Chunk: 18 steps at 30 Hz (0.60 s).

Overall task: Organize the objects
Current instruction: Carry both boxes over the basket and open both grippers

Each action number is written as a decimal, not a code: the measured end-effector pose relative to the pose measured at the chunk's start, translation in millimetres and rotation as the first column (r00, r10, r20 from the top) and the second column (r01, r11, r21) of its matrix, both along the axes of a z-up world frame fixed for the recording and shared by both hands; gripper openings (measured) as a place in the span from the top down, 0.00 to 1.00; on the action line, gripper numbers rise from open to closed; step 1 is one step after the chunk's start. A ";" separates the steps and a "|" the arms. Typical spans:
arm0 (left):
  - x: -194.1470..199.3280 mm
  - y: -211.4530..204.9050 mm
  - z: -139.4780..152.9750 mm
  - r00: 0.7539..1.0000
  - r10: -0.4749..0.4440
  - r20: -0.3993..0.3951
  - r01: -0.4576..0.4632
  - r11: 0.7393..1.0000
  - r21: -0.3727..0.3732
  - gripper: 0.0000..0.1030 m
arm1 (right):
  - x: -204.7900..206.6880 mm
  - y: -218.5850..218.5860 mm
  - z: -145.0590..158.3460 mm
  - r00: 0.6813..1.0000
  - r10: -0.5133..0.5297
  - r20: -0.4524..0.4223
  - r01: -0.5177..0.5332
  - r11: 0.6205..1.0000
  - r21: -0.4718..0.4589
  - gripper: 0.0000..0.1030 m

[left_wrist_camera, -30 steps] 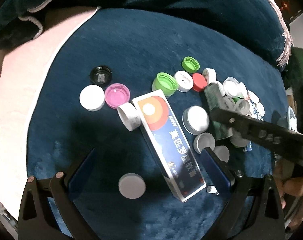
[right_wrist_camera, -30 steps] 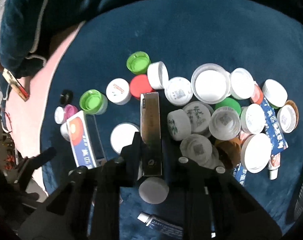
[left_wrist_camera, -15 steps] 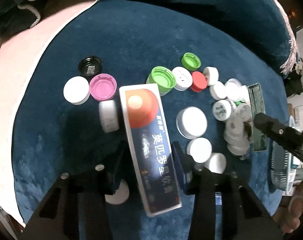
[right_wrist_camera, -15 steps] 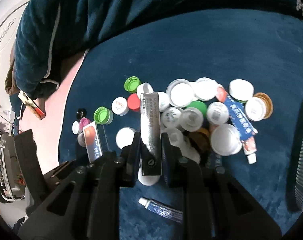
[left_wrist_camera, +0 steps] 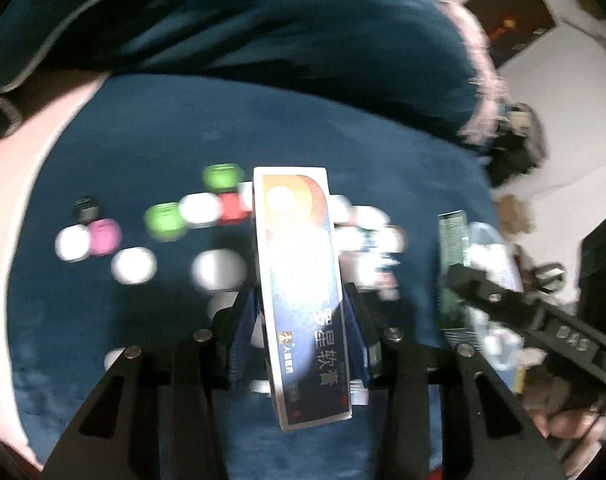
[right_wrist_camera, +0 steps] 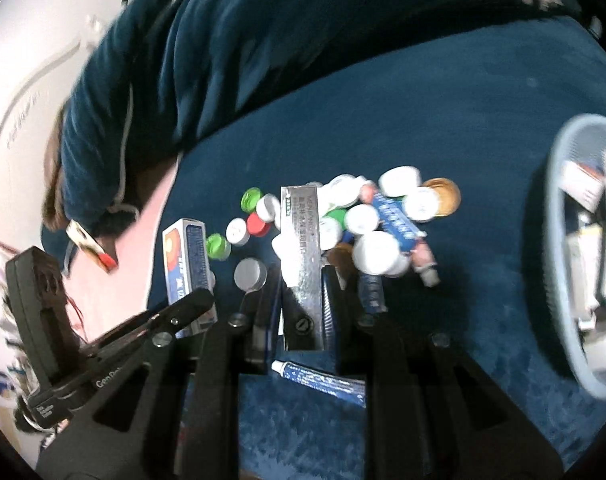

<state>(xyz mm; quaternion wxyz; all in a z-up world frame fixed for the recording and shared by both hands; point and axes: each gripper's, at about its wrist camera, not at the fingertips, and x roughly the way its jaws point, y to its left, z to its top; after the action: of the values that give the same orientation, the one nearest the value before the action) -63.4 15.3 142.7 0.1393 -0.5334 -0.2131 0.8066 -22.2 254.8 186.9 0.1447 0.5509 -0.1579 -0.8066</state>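
Left gripper point(left_wrist_camera: 303, 312) is clamped on the orange-and-blue box point(left_wrist_camera: 299, 280), jaws having just been closing onto its long sides, and the box rides clear above the blue cloth point(left_wrist_camera: 143, 140). Blurred caps point(left_wrist_camera: 135, 265) lie beyond the fingertips.

Over to the right wrist view: right gripper point(right_wrist_camera: 303, 300) is pinched tight on the silver box point(right_wrist_camera: 305, 256), lifted over the cap pile point(right_wrist_camera: 375, 216), a tube point(right_wrist_camera: 323, 386) lying just under the jaws. Off to its right sits the basket point(right_wrist_camera: 559, 240), already holding boxes.

Carry phase, I'd say: both boxes need swinging across to that basket, then releasing inside its rim.
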 end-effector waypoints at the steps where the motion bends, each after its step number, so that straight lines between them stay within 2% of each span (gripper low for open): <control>1: -0.6 8.6 5.1 1.000 -0.022 -0.010 0.023 1.000 0.014 0.58 | 3.6 9.3 3.8 1.000 -0.027 -0.010 0.027 1.000 -0.014 0.81; 4: -2.3 49.1 15.6 0.991 -0.121 -0.051 0.123 0.992 0.023 0.58 | 17.7 45.3 13.6 0.991 -0.129 -0.035 0.127 0.990 -0.054 0.81; 8: -0.9 119.1 28.4 0.954 -0.284 -0.101 0.286 0.958 0.010 0.58 | 40.8 93.2 25.2 0.961 -0.269 -0.064 0.265 0.962 -0.066 0.81; 10: 4.4 150.0 34.8 0.929 -0.348 -0.124 0.352 0.936 0.015 0.58 | 56.9 122.3 31.3 0.930 -0.358 -0.086 0.353 0.933 -0.073 0.81; 13: 5.4 199.3 46.2 0.894 -0.422 -0.150 0.427 0.904 0.006 0.58 | 81.2 169.2 35.0 0.861 -0.499 -0.096 0.494 0.866 -0.073 0.81; 15: 3.7 220.2 50.9 0.882 -0.444 -0.158 0.451 0.893 0.007 0.58 | 95.4 195.5 33.8 0.808 -0.582 -0.091 0.577 0.813 -0.079 0.81; 18: 1.1 251.6 57.3 0.866 -0.469 -0.174 0.477 0.879 0.002 0.58 | 107.0 218.4 31.3 0.756 -0.647 -0.097 0.645 0.762 -0.058 0.81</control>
<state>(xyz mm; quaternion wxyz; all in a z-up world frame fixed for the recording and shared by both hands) -62.4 266.9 199.9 0.3620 -0.4962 -0.0815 0.7850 84.7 473.3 218.2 -0.1278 0.4153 -0.3382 -0.8347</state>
